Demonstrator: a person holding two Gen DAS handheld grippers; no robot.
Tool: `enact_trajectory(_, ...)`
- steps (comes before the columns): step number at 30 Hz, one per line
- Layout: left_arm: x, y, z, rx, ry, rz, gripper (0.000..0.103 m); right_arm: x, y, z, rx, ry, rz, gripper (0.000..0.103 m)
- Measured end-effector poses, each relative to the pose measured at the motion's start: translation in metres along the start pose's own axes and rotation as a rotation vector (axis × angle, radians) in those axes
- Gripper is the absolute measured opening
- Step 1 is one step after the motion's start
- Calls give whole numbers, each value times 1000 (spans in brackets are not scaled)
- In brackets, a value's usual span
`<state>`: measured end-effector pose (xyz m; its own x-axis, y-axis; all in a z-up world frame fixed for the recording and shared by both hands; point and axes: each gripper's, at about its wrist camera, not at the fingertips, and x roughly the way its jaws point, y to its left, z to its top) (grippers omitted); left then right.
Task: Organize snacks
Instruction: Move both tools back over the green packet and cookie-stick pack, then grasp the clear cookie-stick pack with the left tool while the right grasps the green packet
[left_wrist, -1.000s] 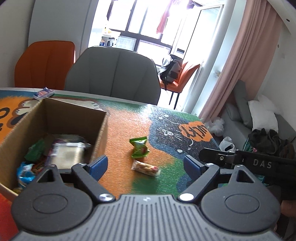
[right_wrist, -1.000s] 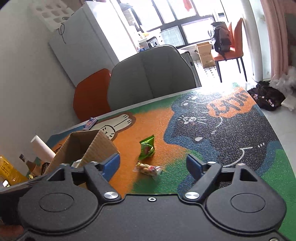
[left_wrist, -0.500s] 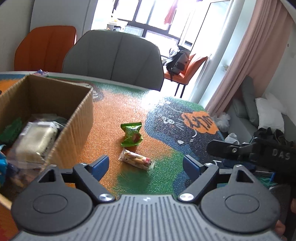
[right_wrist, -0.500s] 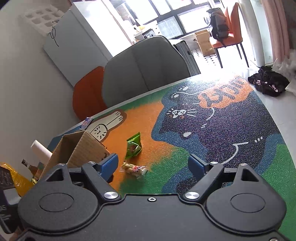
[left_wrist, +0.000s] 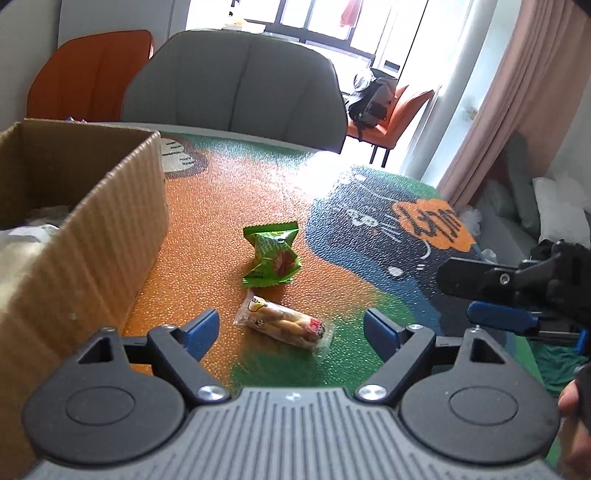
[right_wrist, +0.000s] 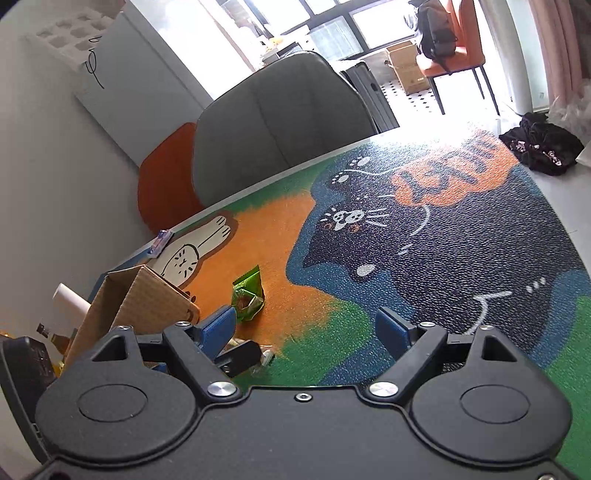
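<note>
Right across both views, a table (left_wrist: 258, 192) with a bright cartoon cat mat is seen. Behind it, a grey chair (left_wrist: 236, 81) is pushed up to the far edge, and an orange chair (left_wrist: 88, 74) is set beside that one. On the left of the table, an open cardboard box (left_wrist: 92, 236) is placed, with some packets seen dimly inside. The left gripper (left_wrist: 291, 330) is held wide, and nothing is pinched by it. The right gripper (right_wrist: 308, 328) is held wide too, with nothing between its blue pads. Just beside the box, a green snack packet (left_wrist: 271, 254) is laid flat on the orange part of the mat. Very near it, a clear snack packet (left_wrist: 284, 323) is laid between the left gripper's fingers (left_wrist: 201, 328), but is not touched by them.
</note>
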<state>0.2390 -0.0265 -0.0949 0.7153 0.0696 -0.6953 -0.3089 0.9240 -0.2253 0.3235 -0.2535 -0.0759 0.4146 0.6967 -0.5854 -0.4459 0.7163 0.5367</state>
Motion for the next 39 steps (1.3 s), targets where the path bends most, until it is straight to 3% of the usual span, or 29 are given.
enact_trajectory(2,6,1,-1,6,8,8,83,5,0,1,0,7,5,83)
enact_trajectory(9,13,0,0,43,13,31,54,22,2,2,-1,38,20,83)
enact_trajectory(11,13,2,2,36,19,22,50,28,4,3,-3,46,26,83)
enact_trajectory(24,-5,18,12,-33,-21,28,49,63,28,6,-32,95,70,75)
enact_trajectory(39,-2,29,16,-172,-68,-2,49,102,60,21,-111,157,29,67)
